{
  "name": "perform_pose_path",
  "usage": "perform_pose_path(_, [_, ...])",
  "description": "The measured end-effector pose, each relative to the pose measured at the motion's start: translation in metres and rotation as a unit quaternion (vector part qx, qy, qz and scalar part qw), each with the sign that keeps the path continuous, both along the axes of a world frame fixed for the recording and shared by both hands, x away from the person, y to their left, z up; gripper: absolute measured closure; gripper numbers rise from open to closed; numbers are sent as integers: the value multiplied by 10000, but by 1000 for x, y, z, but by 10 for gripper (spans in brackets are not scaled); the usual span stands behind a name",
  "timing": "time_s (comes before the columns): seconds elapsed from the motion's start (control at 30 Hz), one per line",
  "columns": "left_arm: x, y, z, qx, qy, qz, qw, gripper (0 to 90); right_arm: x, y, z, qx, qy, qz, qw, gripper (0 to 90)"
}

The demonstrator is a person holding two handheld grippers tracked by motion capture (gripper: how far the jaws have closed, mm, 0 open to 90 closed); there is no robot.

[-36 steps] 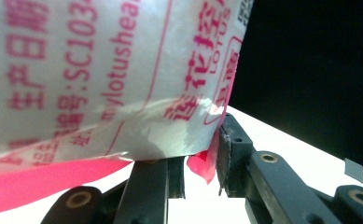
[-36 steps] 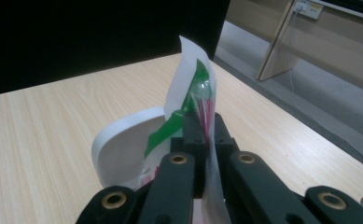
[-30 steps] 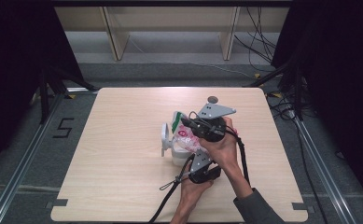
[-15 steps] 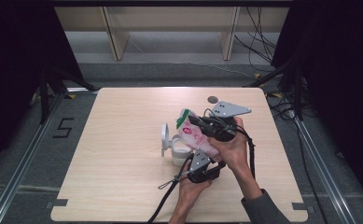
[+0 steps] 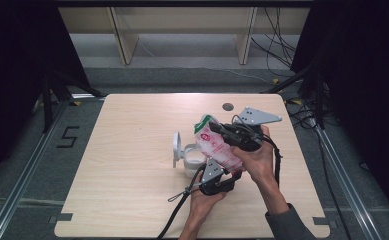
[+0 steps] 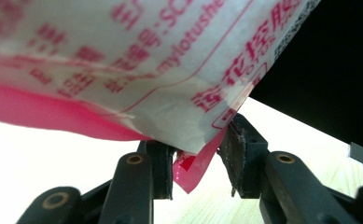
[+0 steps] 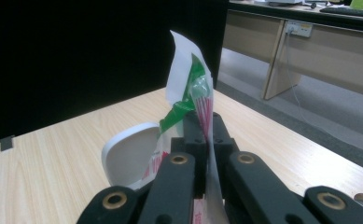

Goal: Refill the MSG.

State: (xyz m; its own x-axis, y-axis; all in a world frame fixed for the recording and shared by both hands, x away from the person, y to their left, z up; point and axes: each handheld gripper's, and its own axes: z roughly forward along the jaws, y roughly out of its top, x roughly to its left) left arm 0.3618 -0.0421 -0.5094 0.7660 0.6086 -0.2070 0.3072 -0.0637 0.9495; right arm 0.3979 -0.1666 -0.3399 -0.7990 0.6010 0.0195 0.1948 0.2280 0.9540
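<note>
A white and pink plastic pouch with red print and a green top corner [image 5: 217,144] is held tilted above the light wooden tabletop [image 5: 132,150]. The right hand-held gripper [image 7: 206,135] pinches its upper edge, jaws closed. The left hand-held gripper [image 6: 198,154] has jaws parted around the pouch's lower corner. A white lidded container [image 5: 186,155] sits just beside, its lid raised.

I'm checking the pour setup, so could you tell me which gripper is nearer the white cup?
Left. The left gripper sits just beside the white cup; the right gripper is above it, pinching the packet.
</note>
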Motion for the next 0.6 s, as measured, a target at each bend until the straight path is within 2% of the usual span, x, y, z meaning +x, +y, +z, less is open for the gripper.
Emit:
perform_pose_path(0.17, [0, 2, 0, -37, 101, -56, 9999, 597, 0, -12, -1, 160, 69, -24, 9998, 900])
perform_pose_path(0.2, [-1, 4, 1, 6, 154, 27, 9999, 585, 1, -15, -1, 212, 46, -26, 9998, 900])
perform_pose_path(0.27, [-2, 5, 2, 9, 173, 61, 9998, 549, 1, -21, -1, 341, 152, -58, 9993, 900])
perform_pose_path(0.3, [-3, 5, 4, 91, 124, 104, 9998, 543, 4, -24, -2, 343, 24, -72, 9994, 900])
perform_pose_path(0.33, [-4, 6, 4, 116, 135, 63, 9998, 536, 4, -27, -3, 464, 188, -74, 9987, 900])
perform_pose_path(0.37, [-6, 8, 6, 201, 180, 98, 9996, 519, 5, -29, -4, 492, 146, -58, 9987, 900])
perform_pose_path(0.4, [-6, 9, 6, 132, 207, 52, 9997, 493, 6, -31, -4, 558, 245, -86, 9981, 900])
perform_pose_path(0.43, [-9, 9, 7, 124, 275, 183, 9994, 463, 8, -33, -6, 634, 264, -60, 9976, 900])
perform_pose_path(0.47, [-12, 11, 9, 144, 294, 196, 9993, 443, 9, -36, -8, 739, 324, -35, 9967, 900])
perform_pose_path(0.5, [-16, 11, 10, 95, 308, 200, 9993, 438, 11, -39, -10, 779, 312, -63, 9965, 900])
perform_pose_path(0.53, [-19, 14, 11, 226, 261, 205, 9992, 426, 11, -40, -11, 803, 417, -108, 9958, 900])
perform_pose_path(0.6, [-24, 19, 10, 272, 318, 180, 9990, 423, 12, -43, -14, 805, 431, -174, 9957, 900])
